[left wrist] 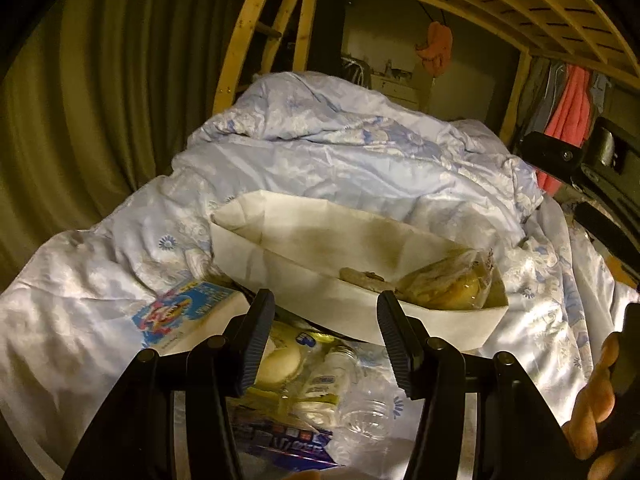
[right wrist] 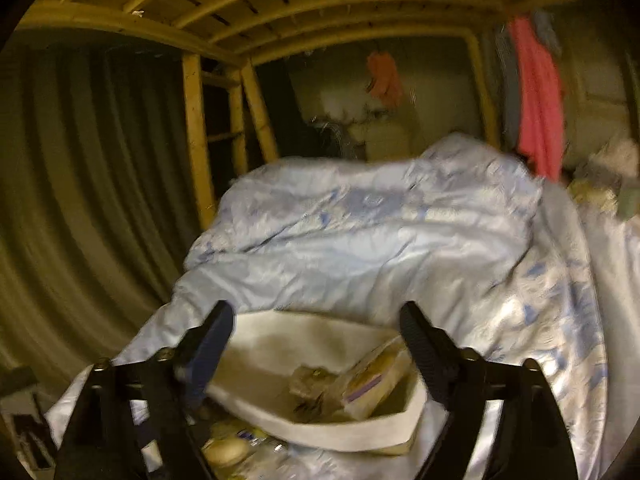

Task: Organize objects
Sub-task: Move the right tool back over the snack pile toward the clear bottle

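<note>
White paper bag (left wrist: 320,264) on quilt (left wrist: 340,152) — both grippers empty.

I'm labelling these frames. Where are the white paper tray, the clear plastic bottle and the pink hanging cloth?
white paper tray (left wrist: 304,280), left wrist view, near outer wall
clear plastic bottle (left wrist: 366,416), left wrist view, ribbed body
pink hanging cloth (right wrist: 538,96), right wrist view, middle fold

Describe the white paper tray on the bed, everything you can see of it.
The white paper tray is a shallow, boat-shaped container of folded card or stiff paper, with low sloping walls and greyish grease stains inside. It lies open side up, slightly tilted, on the pale blue floral quilt. At one end sit a wrapped yellowish bun and a small brownish food scrap. Its near edge overlaps the clutter of packets and bottles. Neither gripper touches it.
</note>
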`<control>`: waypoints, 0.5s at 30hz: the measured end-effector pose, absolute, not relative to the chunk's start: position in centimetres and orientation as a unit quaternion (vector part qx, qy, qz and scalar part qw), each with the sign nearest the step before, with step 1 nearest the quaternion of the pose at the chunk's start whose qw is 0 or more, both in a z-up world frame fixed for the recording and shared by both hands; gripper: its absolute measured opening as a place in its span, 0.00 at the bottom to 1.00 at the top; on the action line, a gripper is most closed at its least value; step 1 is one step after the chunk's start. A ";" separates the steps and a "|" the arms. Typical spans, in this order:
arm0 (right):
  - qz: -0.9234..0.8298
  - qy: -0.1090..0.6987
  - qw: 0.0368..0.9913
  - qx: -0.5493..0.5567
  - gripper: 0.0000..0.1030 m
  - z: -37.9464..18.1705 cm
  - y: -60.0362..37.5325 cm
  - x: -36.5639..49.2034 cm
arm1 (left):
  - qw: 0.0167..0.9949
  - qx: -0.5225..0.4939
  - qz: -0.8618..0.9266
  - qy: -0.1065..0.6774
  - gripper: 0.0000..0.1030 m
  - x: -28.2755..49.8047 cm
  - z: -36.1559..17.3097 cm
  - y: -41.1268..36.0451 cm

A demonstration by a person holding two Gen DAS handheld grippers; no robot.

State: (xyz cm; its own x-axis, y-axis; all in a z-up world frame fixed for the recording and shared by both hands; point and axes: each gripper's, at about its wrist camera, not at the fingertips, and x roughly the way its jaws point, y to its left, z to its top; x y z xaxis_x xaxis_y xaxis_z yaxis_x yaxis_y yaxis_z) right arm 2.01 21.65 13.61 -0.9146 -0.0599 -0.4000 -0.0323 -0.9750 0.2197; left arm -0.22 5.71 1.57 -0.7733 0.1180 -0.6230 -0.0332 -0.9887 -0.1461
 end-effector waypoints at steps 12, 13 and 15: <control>-0.854 -0.263 0.163 0.418 0.91 8.3 21.7 -3.1 | 0.010 -0.338 0.938 -0.072 0.52 -0.3 1.4 4.2; -0.846 -0.265 0.161 0.433 0.90 8.0 21.6 -3.2 | 0.003 -0.339 0.938 -0.072 0.52 -0.3 1.2 4.1; -0.827 -0.273 0.155 0.465 0.90 7.5 21.4 -3.2 | 0.001 -0.344 0.936 -0.076 0.52 -0.5 1.0 3.6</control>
